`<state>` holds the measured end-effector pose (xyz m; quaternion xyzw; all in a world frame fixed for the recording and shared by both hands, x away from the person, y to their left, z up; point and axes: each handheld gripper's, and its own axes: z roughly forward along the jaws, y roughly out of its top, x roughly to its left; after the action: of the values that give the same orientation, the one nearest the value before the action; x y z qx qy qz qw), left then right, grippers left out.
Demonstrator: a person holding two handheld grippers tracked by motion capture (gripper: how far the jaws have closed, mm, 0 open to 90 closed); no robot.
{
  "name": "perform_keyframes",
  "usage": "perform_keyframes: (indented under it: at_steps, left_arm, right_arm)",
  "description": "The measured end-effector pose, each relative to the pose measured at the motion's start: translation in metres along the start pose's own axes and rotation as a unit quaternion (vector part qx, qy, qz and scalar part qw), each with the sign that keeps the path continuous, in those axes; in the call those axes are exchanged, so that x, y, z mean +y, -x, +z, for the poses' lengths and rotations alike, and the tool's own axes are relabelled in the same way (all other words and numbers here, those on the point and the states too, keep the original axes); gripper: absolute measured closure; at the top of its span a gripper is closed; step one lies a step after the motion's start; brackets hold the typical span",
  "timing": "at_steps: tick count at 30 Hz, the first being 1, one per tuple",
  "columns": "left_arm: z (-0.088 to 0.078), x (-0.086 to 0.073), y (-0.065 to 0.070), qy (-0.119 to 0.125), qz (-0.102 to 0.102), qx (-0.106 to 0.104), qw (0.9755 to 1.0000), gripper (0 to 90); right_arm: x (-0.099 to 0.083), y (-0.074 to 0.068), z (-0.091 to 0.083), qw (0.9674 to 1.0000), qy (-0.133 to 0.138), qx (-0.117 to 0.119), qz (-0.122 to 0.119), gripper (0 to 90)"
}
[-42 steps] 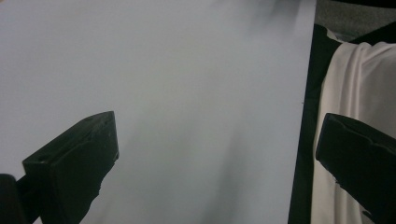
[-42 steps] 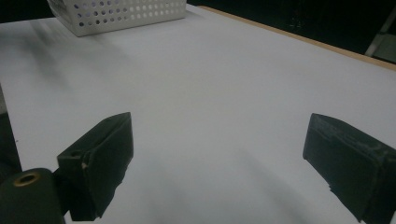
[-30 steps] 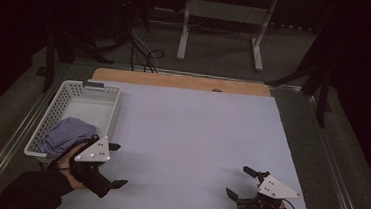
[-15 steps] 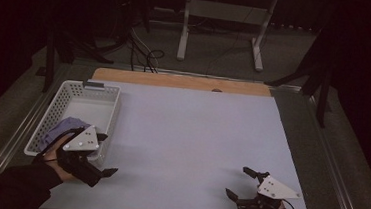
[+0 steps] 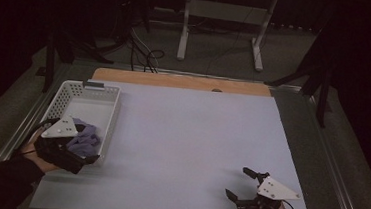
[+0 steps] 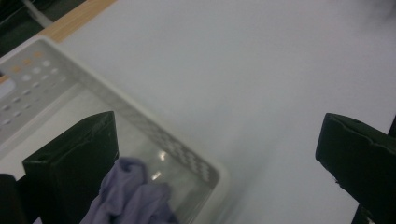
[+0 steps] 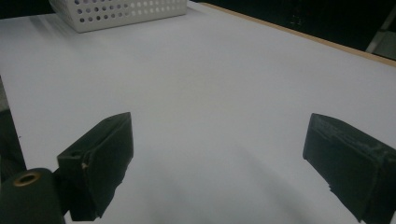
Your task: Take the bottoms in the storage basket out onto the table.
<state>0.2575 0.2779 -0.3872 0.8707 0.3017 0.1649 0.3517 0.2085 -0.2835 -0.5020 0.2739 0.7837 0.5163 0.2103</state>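
— How would that cloth (image 5: 86, 138) have handled?

— Soft and light, I judged; limp, likely to sag. It lay crumpled in the near end of the basket (image 5: 107, 109), at the tabletop's (image 5: 196, 135) left edge. A raised fold on top looked the best place to pinch.

— And the grippers?

— The left gripper (image 6: 217, 158) hung over the basket's near corner, jaws wide apart, holding nothing. The right gripper (image 5: 241, 183) rested low at the near right, jaws also wide and empty.
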Motion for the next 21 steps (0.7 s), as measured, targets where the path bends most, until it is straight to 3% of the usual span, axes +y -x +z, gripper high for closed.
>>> perform_keyframes:
  at_steps: [6,10,17,21]
  left_arm:
    - [-0.012,-0.006,-0.021,-0.002,-0.028,0.028,0.9992,0.2]
    - [-0.015,-0.011,-0.034,-0.013,-0.059,0.051,0.9969,0.2]
    - [-0.009,-0.022,-0.049,-0.028,-0.096,0.059,0.9933,0.2]
    - [-0.002,-0.024,-0.052,-0.040,-0.105,0.069,0.9913,0.2]
  right_arm:
    - [0.000,-0.001,0.000,1.0000,-0.002,0.001,-0.001,8.7]
    - [-0.001,0.000,0.000,1.0000,-0.002,0.000,-0.002,8.7]
    - [-0.001,0.000,-0.001,1.0000,-0.003,-0.001,0.001,8.7]
    - [-0.001,0.000,0.000,1.0000,-0.005,-0.001,0.002,8.7]
